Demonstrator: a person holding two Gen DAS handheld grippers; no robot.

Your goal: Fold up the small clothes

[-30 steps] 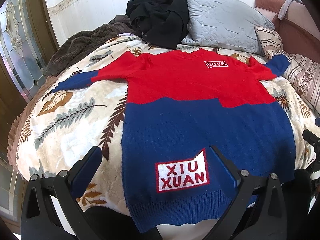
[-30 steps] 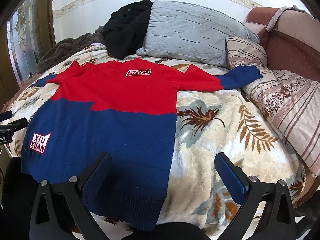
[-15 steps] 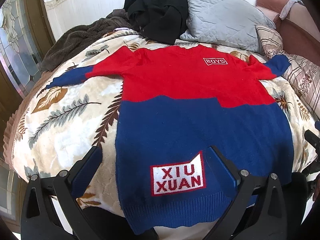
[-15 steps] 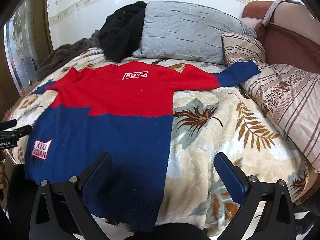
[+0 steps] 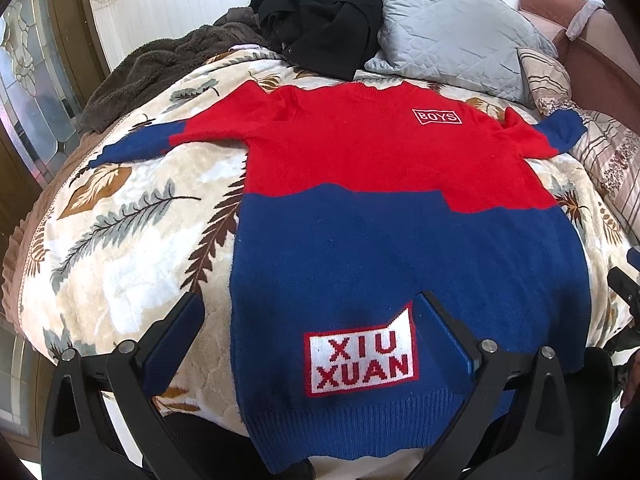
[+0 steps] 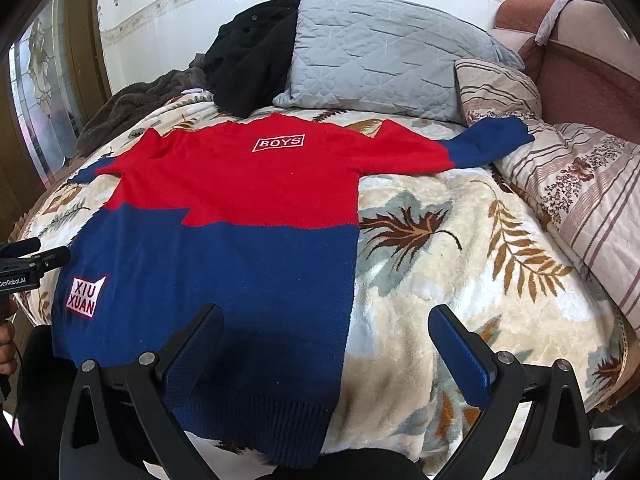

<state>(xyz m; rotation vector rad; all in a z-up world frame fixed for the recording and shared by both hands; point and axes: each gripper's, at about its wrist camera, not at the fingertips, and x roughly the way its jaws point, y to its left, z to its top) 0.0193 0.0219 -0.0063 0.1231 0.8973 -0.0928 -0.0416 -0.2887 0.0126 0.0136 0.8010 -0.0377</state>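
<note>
A small red and blue sweater (image 5: 400, 208) (image 6: 224, 232) lies flat on the leaf-print blanket (image 5: 120, 248) (image 6: 460, 280), sleeves spread to both sides. It carries a "BOYS" label on the chest and a "XIU XUAN" patch near the hem. My left gripper (image 5: 308, 316) is open above the hem's left corner, nothing between its fingers. My right gripper (image 6: 326, 328) is open above the hem's right corner, holding nothing. The left gripper's body (image 6: 28, 264) shows at the left edge of the right wrist view.
A grey quilted pillow (image 5: 452, 28) (image 6: 380, 60), a black garment (image 5: 320, 12) and a brown fleece throw (image 5: 160, 68) lie at the head of the bed. A striped pillow (image 6: 580, 184) and a brown headboard (image 6: 592, 76) are on the right. A door with patterned glass (image 5: 36, 92) is at left.
Both grippers have risen and tilted a little toward the bed, so the sweater sits slightly lower and larger in each view. The sweater has not moved.
</note>
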